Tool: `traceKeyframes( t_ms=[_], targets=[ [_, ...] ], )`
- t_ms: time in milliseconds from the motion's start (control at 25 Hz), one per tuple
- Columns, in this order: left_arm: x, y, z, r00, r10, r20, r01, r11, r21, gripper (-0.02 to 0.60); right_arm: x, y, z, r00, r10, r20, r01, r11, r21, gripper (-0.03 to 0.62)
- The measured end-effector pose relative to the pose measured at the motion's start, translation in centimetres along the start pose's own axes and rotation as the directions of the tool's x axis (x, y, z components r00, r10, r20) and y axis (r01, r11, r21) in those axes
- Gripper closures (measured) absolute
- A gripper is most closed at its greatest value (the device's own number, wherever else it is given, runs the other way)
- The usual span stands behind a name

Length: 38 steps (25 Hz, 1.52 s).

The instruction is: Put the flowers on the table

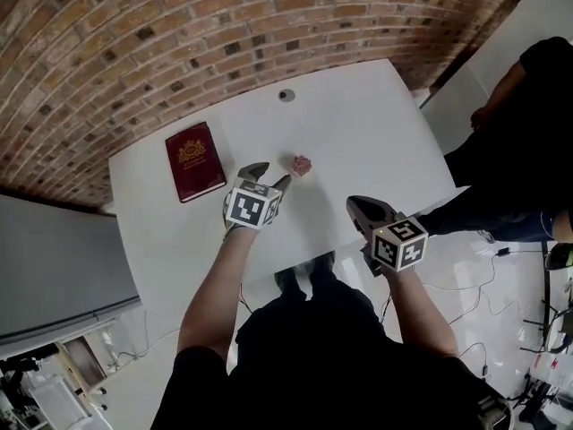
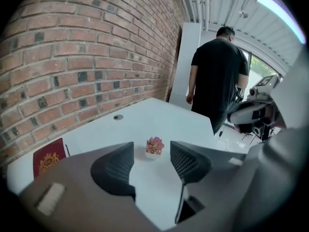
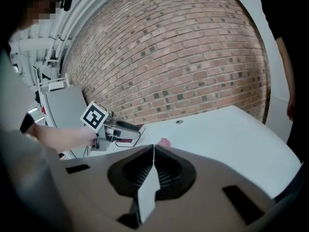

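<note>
A: Starting from the left, what lies on the surface (image 1: 358,141)?

B: A red book (image 1: 194,160) lies flat near the left edge, well apart from the rest. Next comes the left gripper (image 1: 269,177). Its jaws are released and stand wide, with nothing pressed between the pads.

A: And the flowers?

B: The flowers (image 2: 154,146) are a small pink cluster in a pale pot. They stand upright on the surface just beyond the left jaw tips, near its middle. In the left gripper view they line up with the gap but sit ahead of the pads and do not touch them.

A: So the placing looks done?

B: It seems so. To finish well, the person would draw the left gripper straight back along its own line. The jaws should be kept wide so that neither tip clips the pot, which looks light and easy to tip.

A: What about the right side?

B: The right gripper (image 3: 153,150) hangs off the near edge of the surface. Its jaws are clenched together and hold nothing. Further right a bystander in black (image 1: 524,133) stands beside the surface.

A: Is anything hard to make out?

B: The pot is too small to show whether it sits quite level. The emblem on the book cannot be read. The person's own arms and body cover the near edge of the surface, and the bystander is cut off by the frame.
</note>
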State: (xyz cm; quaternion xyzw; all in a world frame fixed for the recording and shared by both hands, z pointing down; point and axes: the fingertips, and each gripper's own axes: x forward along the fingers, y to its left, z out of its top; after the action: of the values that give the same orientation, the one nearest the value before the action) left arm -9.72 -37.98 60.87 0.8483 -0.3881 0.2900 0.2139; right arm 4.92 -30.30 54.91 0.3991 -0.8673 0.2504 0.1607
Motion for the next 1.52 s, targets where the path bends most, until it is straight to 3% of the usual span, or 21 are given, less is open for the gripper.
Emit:
traceKeyframes(
  t_ms=[240, 440, 840, 1000, 1200, 1520],
  targets=[
    [-5.6, -1.4, 2.9, 0.992, 0.013, 0.126, -0.021, 0.998, 0.064, 0.428, -1.4, 2.8, 1.2, 0.999, -0.027, 0.037, 0.028, 0.999, -0.019, 0.582],
    [-10.0, -1.3, 5.5, 0.961, 0.050, 0.271, -0.067, 0.996, 0.052, 0.552, -2.3, 4.8, 1.7, 0.999, -0.015, 0.052, 0.015, 1.000, -0.001, 0.582],
    [-14.4, -3.0, 9.0, 0.909, 0.073, 0.411, -0.057, 0.997, -0.051, 0.571, -4.2, 2.7, 3.3, 0.996, 0.029, 0.089, -0.027, 0.999, -0.018, 0.582],
    [-13.0, -4.9, 10.1, 0.906, 0.066, 0.417, -0.047, 0.997, -0.057, 0.571, -6.0, 0.2, 4.0, 0.993, 0.035, 0.117, -0.031, 0.999, -0.040, 0.582],
    [-12.2, -6.5, 10.5, 0.900, 0.068, 0.431, -0.007, 0.990, -0.143, 0.571, -7.9, -2.6, 4.9, 0.985, 0.055, 0.162, -0.049, 0.998, -0.041, 0.582],
    [-12.0, -6.9, 11.3, 0.894, 0.110, 0.435, -0.067, 0.991, -0.114, 0.571, -9.5, -4.0, 6.8, 0.970, 0.085, 0.228, -0.063, 0.992, -0.105, 0.582]
  ],
)
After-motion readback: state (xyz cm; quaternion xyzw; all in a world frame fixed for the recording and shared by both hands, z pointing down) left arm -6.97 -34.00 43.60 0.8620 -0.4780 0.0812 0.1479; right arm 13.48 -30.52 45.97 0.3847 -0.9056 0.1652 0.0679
